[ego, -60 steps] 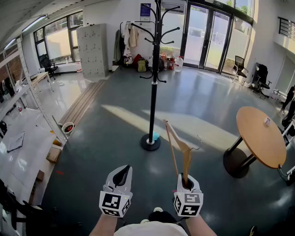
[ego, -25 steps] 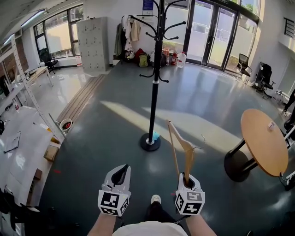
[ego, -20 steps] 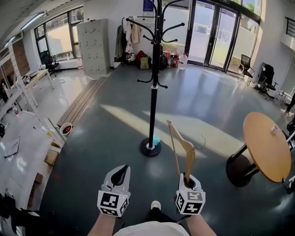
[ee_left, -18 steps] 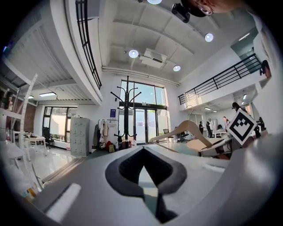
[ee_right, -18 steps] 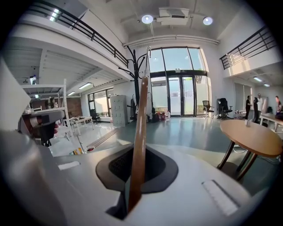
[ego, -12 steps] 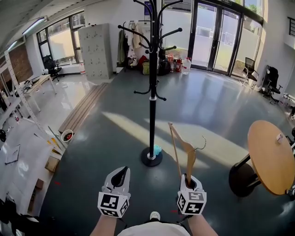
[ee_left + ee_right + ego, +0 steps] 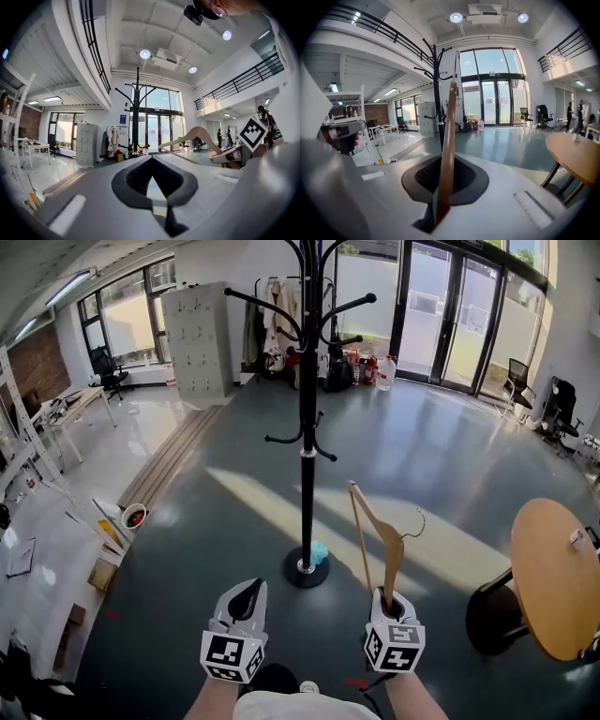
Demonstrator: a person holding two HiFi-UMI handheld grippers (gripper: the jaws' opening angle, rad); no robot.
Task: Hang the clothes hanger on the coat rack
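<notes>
A tall black coat rack stands on a round base on the grey floor, ahead and slightly left of centre in the head view. My right gripper is shut on the lower end of a wooden clothes hanger, held upright with its metal hook pointing right. In the right gripper view the hanger rises between the jaws, with the coat rack behind it. My left gripper is shut and holds nothing; its own view shows the coat rack ahead and the hanger to the right.
A round wooden table on a black pedestal stands to the right. Grey lockers, hung clothes and bags line the far wall beside glass doors. Shelving and boxes run along the left side.
The coat rack has come nearer and now sits larger in the head view as the person walked toward it. Both grippers kept their places, and the hanger stays held upright.
</notes>
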